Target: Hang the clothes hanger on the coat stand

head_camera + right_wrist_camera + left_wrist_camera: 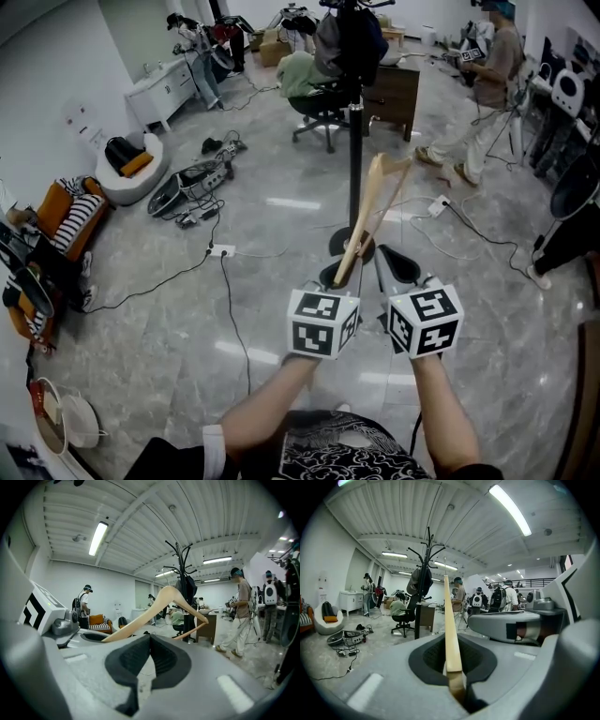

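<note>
left gripper point(336, 274): fingers clamped on the tip of one arm of the wooden hanger point(367, 211). right gripper point(398, 265) sits just beside it on my right, fingers closed together with nothing between them.

the hanger's long axis runs up and away from my left fingers, leaning slightly right, toward the coat stand point(355, 159). its other arm and bottom bar stick out to the right. in the head view its peak overlaps the pole, but i can't tell if they touch. the hook is only a thin wire in the left gripper view, and i can't read which way it faces.

the stand is dead ahead beyond the hanger, base on the floor near the grippers. its prongs are at the top, above the hanger's peak, with dark clothing on them.

my read: the hang is not yet done. the next move is up and forward with the left onto a free prong. gripping at the arm tip makes a long lever, so the hanger may swing. the right is free to steady it.

the floor point(281, 309) is glossy grey stone with cables trailing across it. further back are an office chair point(323, 117) and a person point(483, 84) standing at the right. it's an open workshop room.
</note>
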`<state>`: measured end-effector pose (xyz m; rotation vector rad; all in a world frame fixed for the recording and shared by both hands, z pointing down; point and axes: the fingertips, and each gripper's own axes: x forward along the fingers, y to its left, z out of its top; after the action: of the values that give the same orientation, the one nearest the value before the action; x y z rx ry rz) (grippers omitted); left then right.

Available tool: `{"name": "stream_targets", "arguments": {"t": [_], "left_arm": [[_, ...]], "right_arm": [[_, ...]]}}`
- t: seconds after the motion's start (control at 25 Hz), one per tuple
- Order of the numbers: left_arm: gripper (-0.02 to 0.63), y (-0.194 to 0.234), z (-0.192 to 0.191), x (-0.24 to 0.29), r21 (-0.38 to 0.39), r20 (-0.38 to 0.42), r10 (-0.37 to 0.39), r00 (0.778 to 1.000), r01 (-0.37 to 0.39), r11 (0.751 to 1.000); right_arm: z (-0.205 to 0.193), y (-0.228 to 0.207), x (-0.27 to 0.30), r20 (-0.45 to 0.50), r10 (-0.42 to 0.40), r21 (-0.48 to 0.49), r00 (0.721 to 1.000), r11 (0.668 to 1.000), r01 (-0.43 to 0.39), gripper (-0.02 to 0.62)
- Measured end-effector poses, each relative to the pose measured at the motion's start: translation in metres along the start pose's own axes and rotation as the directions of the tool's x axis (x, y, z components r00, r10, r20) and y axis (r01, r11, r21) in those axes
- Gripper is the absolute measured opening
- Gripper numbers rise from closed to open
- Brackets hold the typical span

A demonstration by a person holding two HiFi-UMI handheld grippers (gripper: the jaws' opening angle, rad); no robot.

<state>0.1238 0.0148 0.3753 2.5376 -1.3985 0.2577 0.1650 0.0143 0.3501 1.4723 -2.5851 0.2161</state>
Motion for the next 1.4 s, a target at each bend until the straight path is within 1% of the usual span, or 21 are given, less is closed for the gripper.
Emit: {"name": "stream_targets", "arguments": {"t": [0.32, 0.6, 0.84, 1.12, 1.4], "left_arm": [[0.023, 0.054, 0.014, 0.036, -0.001, -0.003, -0.049, 0.999, 0.049, 0.999], [0.023, 0.112, 0.032, 0.057, -0.004, -0.026, -0.110, 0.994, 0.110, 0.994], [0.023, 0.152, 0.043, 0.071, -0.004, -0.035, -0.177, 0.984, 0.177, 0.984], [0.023, 0.197, 0.045, 0.085, -0.016, -0.042, -0.228, 0.973, 0.227, 0.974], [0.023, 0.227, 0.047, 0.102, -0.010, -0.055, -0.277, 0.959, 0.277, 0.961]], "right_arm": [[0.017, -0.006, 0.065, -0.002, -0.042, -0.004, 0.999, 0.999, 0.041, 0.000], [0.043, 0.003, 0.127, -0.008, -0.088, -0.002, 0.996, 0.996, 0.088, 0.000], [0.058, 0.011, 0.169, -0.017, -0.147, -0.005, 0.989, 0.989, 0.147, 0.000], [0.065, 0.025, 0.214, -0.027, -0.188, -0.017, 0.982, 0.982, 0.188, 0.000], [0.073, 0.018, 0.246, -0.030, -0.242, -0.013, 0.970, 0.970, 0.241, 0.000]]}}
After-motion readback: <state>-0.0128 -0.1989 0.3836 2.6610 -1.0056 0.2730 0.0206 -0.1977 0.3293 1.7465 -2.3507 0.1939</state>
